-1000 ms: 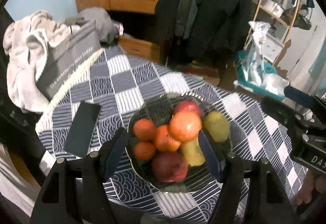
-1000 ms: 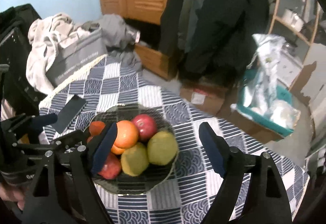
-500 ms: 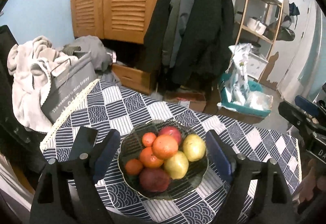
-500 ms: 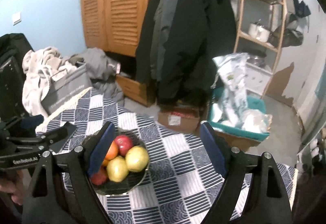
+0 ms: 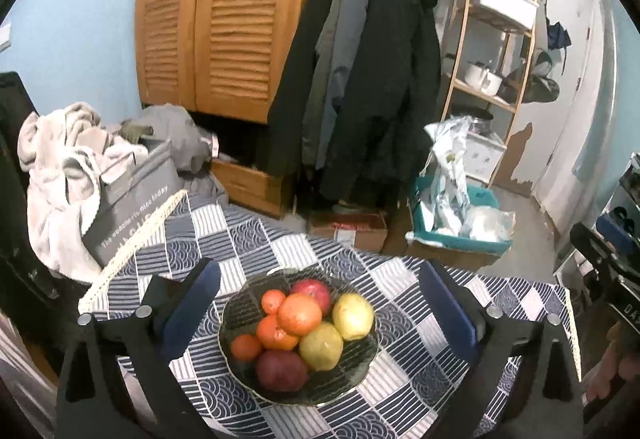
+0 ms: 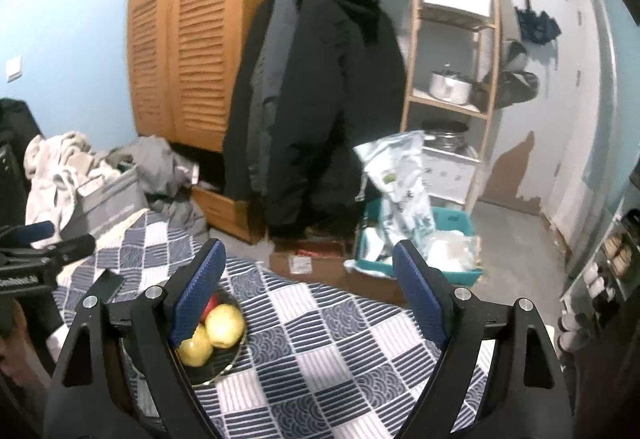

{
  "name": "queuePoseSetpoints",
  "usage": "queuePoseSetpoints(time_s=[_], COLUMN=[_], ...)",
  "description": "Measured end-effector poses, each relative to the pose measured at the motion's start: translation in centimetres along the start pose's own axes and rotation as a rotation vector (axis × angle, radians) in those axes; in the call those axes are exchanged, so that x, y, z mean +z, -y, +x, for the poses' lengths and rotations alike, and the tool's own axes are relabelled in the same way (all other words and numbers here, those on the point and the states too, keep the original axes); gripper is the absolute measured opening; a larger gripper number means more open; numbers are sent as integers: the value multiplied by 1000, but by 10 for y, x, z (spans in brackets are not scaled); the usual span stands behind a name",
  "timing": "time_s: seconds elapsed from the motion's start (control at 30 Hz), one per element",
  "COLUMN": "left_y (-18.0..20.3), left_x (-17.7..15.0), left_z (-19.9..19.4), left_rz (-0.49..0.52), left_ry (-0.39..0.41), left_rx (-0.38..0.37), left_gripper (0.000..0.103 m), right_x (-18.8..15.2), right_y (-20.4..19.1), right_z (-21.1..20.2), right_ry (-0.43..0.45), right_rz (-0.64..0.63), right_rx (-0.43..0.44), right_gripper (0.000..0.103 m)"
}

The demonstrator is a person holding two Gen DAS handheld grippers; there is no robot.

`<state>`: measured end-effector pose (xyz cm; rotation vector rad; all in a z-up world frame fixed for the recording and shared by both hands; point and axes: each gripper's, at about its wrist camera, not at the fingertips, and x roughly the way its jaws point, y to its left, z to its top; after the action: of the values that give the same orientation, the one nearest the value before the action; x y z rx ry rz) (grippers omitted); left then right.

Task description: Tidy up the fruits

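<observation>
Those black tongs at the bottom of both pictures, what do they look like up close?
Each is a hand-held gripper of matte black plastic. The left gripper and right gripper each have two angular arms fixed with silver bolts, tipped with flat dark-blue textured pads. Seen from the side, the left one bears white lettering, partly cut off. No cables show.

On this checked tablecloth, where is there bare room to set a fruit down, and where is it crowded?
Free: the checked blue-and-white tablecloth to the right of the dark glass fruit bowl, out to the table's right edge, and the strip behind the bowl toward the far edge. Crowded: the bowl itself, heaped with oranges, red apples and yellow-green pears, and its left side, where a flat black phone-like slab lies.
</observation>
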<state>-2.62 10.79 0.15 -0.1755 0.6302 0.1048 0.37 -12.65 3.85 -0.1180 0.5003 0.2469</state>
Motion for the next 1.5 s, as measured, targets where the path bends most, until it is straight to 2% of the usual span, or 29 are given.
queuePoseSetpoints(time_s=[0.17,0.4,0.7,1.5], left_y=[13,29,44,44], left_x=[6,8,6,9], left_z=[-11,-18,-19,-18], left_rz=[23,52,90,59], left_ry=[43,89,105,91], left_rx=[6,-5,-1,2], left_gripper=[102,102,102,102], right_x=[-4,-10,-16,-18], right_y=[22,41,56,55], right_z=[-15,-24,-25,-24], right_ry=[50,65,51,41], right_rz=[15,22,42,31], right_rx=[-65,-135,-140,-134], right_gripper=[85,85,85,85])
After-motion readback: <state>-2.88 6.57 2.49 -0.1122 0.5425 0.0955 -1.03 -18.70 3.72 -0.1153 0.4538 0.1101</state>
